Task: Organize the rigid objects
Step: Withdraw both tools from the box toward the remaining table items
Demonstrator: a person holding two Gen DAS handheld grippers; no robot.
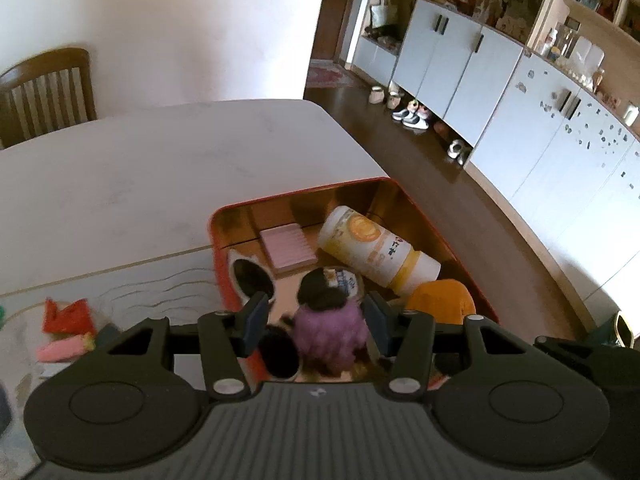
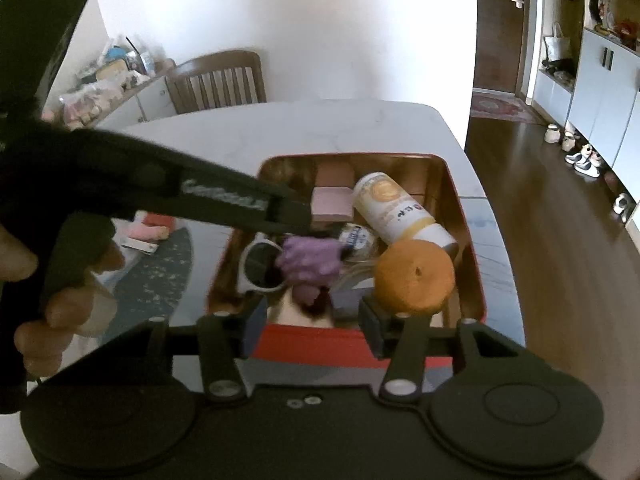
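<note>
A red tin box point(image 1: 304, 194) with a gold inside stands at the table's right edge. In it lie a white-and-yellow bottle point(image 1: 372, 248), a pink pad point(image 1: 286, 248), a white mug point(image 1: 252, 280), a small labelled jar point(image 1: 344, 280) and an orange ball point(image 1: 440, 300). My left gripper point(image 1: 316, 320) is shut on a purple fuzzy toy point(image 1: 332, 332) and holds it over the box. From the right wrist, that toy point(image 2: 308, 260) hangs under the left gripper point(image 2: 296, 216). My right gripper point(image 2: 314, 322) is open at the box's near wall point(image 2: 312, 340), just left of the orange ball point(image 2: 416, 276).
Red and pink soft things point(image 1: 66, 316) lie on a patterned mat left of the box. A wooden chair point(image 2: 218, 80) stands behind the white table point(image 1: 180, 160). To the right the table ends at a dark wood floor point(image 2: 540, 220). A person's hand point(image 2: 60, 312) holds the left gripper.
</note>
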